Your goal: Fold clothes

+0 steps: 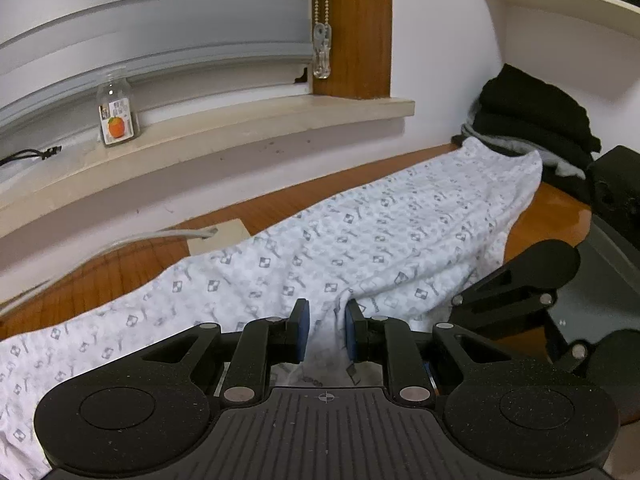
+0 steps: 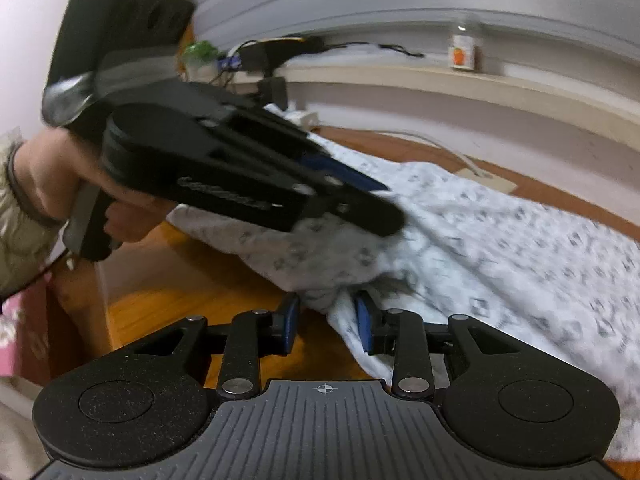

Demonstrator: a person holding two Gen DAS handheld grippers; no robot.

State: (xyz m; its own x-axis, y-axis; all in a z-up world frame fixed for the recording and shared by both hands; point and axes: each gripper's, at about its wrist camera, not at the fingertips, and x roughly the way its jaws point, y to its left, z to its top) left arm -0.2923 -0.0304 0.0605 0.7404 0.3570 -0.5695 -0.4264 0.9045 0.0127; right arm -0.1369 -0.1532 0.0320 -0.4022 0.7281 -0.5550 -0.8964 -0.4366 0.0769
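A white garment [image 1: 360, 240] with a small grey print lies stretched across the wooden table [image 1: 100, 276]. My left gripper [image 1: 326, 328] sits at its near edge, with a ridge of cloth filling the narrow gap between its blue pads [image 1: 302, 332]. In the right wrist view the left gripper [image 2: 380, 216] is blurred, and shadowed cloth is bunched under its tip. My right gripper [image 2: 327, 320] holds a bunch of the garment [image 2: 500, 240] between its fingers, and the cloth hangs down from there. The right gripper's black body [image 1: 516, 292] is close on the right of the left one.
Dark folded clothes [image 1: 532, 120] are stacked at the table's far right end. A glass bottle [image 1: 116, 114] with an orange label stands on the window sill. A grey cable [image 1: 160, 236] and a beige pad [image 1: 224, 234] lie behind the garment. A person's hand [image 2: 60, 176] holds the left gripper's handle.
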